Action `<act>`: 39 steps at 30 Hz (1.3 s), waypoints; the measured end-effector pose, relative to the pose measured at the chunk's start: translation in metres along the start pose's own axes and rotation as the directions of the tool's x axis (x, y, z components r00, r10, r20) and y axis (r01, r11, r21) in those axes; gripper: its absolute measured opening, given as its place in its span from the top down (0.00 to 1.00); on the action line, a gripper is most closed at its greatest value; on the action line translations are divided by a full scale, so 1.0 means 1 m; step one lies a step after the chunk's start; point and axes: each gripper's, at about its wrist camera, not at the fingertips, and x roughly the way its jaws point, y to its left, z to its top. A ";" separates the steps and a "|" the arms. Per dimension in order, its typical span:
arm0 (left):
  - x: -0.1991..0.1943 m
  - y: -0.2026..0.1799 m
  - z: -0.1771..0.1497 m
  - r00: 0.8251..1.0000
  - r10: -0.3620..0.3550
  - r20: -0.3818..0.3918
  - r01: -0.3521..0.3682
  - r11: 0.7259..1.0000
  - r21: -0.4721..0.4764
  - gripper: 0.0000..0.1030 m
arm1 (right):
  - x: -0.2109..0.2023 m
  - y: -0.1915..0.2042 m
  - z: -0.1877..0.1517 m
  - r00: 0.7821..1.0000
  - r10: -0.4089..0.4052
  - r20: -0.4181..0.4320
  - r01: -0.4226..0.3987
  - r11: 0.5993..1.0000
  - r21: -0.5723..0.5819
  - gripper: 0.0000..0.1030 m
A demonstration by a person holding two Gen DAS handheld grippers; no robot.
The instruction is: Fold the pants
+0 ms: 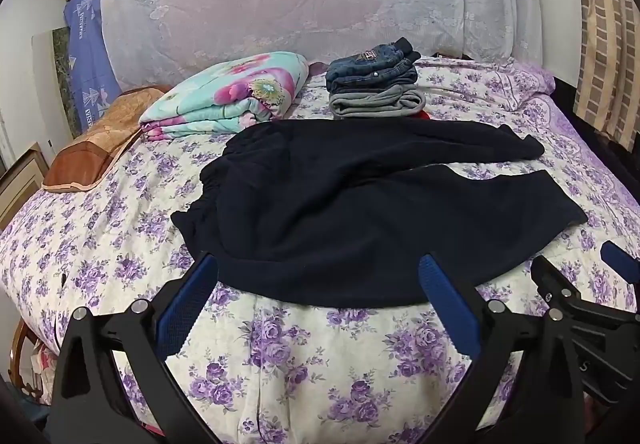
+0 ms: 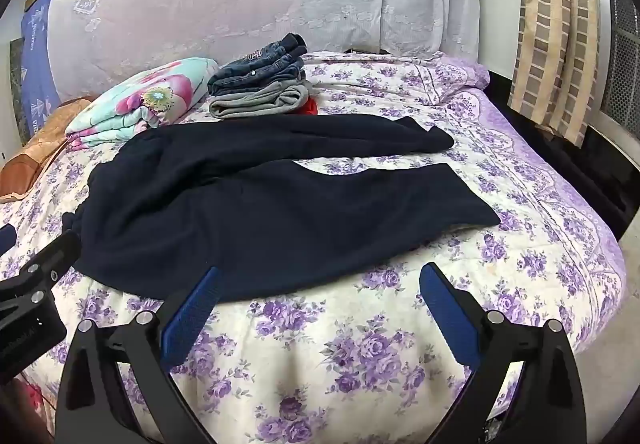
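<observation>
Pants: while they lie spread flat on the bed (image 1: 320,364), the dark pants (image 1: 360,212) sit at twelve o'clock of both my tongs.
Left tongs (image 1: 320,296): spread, holding nothing.
Right tongs (image 2: 320,300): spread, gripping nothing.
Stack: folded clothes (image 1: 374,84) beyond.

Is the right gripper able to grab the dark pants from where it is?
Probably yes. The right gripper is open and the near edge of the dark pants lies flat on the bedspread just ahead of its fingers, with nothing lying between them.
</observation>
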 end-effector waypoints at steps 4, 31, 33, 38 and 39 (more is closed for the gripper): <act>-0.001 -0.004 -0.001 1.000 -0.004 0.001 0.004 1.000 0.005 0.05 | 0.002 -0.001 -0.003 1.000 0.003 -0.001 -0.003 1.000 -0.003 0.03; -0.004 0.008 -0.001 1.000 -0.004 -0.004 0.004 1.000 -0.021 0.05 | 0.000 0.002 -0.007 1.000 0.004 0.000 -0.004 1.000 -0.007 0.03; -0.005 0.008 -0.001 1.000 -0.005 -0.003 0.005 1.000 -0.023 0.05 | 0.001 0.002 -0.007 1.000 0.004 -0.001 -0.004 1.000 -0.007 0.03; -0.005 0.009 0.000 1.000 -0.006 -0.003 0.006 1.000 -0.023 0.05 | -0.005 0.010 -0.002 1.000 0.010 -0.008 -0.010 1.000 -0.011 0.03; -0.005 0.008 0.000 1.000 -0.006 -0.003 0.005 1.000 -0.023 0.05 | -0.004 0.010 -0.002 1.000 0.009 -0.007 -0.009 1.000 -0.011 0.03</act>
